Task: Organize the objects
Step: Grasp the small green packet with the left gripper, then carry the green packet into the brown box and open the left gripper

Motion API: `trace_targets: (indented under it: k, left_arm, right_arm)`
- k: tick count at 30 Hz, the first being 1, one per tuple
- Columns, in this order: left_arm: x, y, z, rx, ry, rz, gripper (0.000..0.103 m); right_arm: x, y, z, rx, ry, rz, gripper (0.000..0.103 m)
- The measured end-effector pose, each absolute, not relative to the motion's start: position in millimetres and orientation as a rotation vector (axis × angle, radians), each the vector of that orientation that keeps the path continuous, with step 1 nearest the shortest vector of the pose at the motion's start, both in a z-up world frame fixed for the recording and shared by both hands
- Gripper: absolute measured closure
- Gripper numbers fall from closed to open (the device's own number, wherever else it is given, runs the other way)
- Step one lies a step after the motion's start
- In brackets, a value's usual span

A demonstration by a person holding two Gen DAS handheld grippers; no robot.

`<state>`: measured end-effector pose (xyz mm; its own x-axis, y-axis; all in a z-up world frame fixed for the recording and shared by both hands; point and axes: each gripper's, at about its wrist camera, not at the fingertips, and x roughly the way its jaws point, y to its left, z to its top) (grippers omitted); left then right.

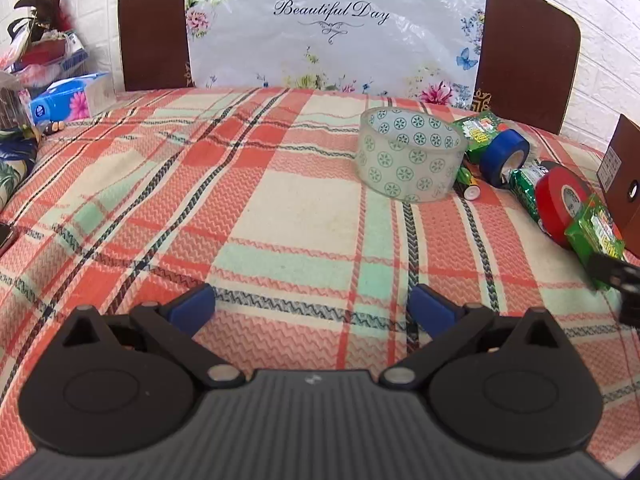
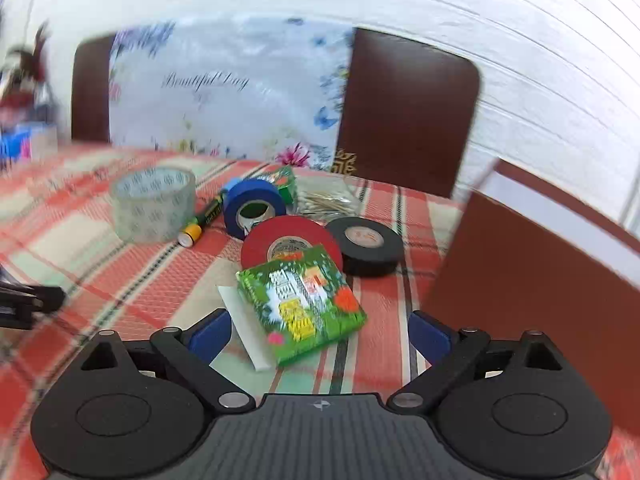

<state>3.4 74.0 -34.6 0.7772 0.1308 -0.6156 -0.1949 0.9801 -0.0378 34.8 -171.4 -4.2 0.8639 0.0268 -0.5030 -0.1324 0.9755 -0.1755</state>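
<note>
From the left wrist we see our left claw (image 1: 312, 304) spread wide and empty over bare plaid cloth (image 1: 240, 208) on the worktop. The clear tape (image 1: 412, 154) stands ahead to the right, well apart: light, stiff, slick-sided, best pinched across its wall.

From the right wrist, our right claw (image 2: 320, 334) gapes, holding nothing. The green box (image 2: 302, 304) lies just before it, leaning on the red tape (image 2: 290, 242), beside a white strip (image 2: 246, 328). We judge the box light and rigid; grip its two long edges.
</note>
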Motion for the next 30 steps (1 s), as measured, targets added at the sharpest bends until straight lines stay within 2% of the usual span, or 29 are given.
trace_targets:
  k: [2,3,5,9,11,12,13,14,15,18,19,23,24,25,26,28,29,30]
  left_arm:
    - [1.6,74.8,-35.0,-0.103,0.654,0.173,0.000]
    - [1.9,76.0,-35.9,-0.104,0.654,0.171,0.000]
    - [1.1,77.7,-37.6,-0.103,0.654,0.167,0.000]
    - [2.9,76.5,-34.7,-0.091,0.690,0.159,0.000]
    - [4.8,76.5,-25.4,-0.145,0.752,0.125,0.000]
    - [5.2,77.3,-17.6,-0.214,0.777,0.071,0.000]
    - [5.9,75.9,-9.4,-0.290,0.798,-0.003,0.003]
    - [7.0,71.6,-1.5,-0.343,0.813,-0.083,0.006]
    - [8.2,64.1,6.2,-0.360,0.821,-0.155,0.007]
    - [8.3,29.7,20.2,-0.282,0.841,-0.278,0.009]
    - [8.0,17.9,20.5,-0.262,0.861,-0.317,0.014]
    - [15.3,-12.4,4.0,-0.275,0.996,-0.399,0.021]
    - [18.0,-17.0,-2.9,-0.293,1.038,-0.411,0.028]
    - [21.3,-19.4,-9.7,-0.315,1.083,-0.420,0.036]
    - [21.0,-22.5,-11.3,-0.313,1.084,-0.411,0.037]
    - [22.2,-30.3,-7.2,-0.286,1.073,-0.422,0.058]
    - [28.4,-33.7,-3.8,-0.308,1.086,-0.451,0.065]
    - [30.6,-38.4,0.4,-0.311,1.090,-0.461,0.067]
  right_arm:
    - [48.5,-169.6,-10.9,-0.234,0.547,0.097,0.011]
    - [52.2,-169.8,-15.2,-0.237,0.568,0.109,0.025]
    - [51.7,-176.9,-14.7,-0.174,0.595,0.166,0.039]
    - [21.8,-179.5,-8.5,-0.092,0.640,0.164,0.039]
    - [-1.9,-178.8,-9.7,-0.072,0.652,0.161,0.037]
    - [-12.4,-177.3,-10.4,-0.074,0.649,0.157,0.032]
    - [-18.6,-176.4,-10.8,-0.077,0.646,0.151,0.025]
    - [-24.7,-176.9,-11.9,-0.077,0.647,0.152,0.009]
    - [-30.0,-177.9,-13.3,-0.075,0.645,0.159,0.006]
    - [-29.3,-179.3,-12.0,-0.068,0.650,0.171,0.006]
    - [-28.3,-181.3,-11.7,-0.054,0.656,0.172,0.006]
    - [-23.9,-185.0,-12.4,-0.049,0.667,0.175,0.006]
    - [-23.9,-185.7,-13.3,-0.050,0.668,0.180,0.008]
    - [-24.9,-186.9,-14.0,-0.051,0.662,0.183,0.015]
    - [-27.1,-187.0,-12.7,-0.059,0.647,0.186,0.039]
    - [-29.4,-188.8,-10.5,-0.062,0.627,0.189,0.044]
    - [-30.8,-191.2,-10.1,-0.044,0.625,0.191,0.044]
    - [-31.7,-193.4,-9.1,-0.028,0.612,0.192,0.044]
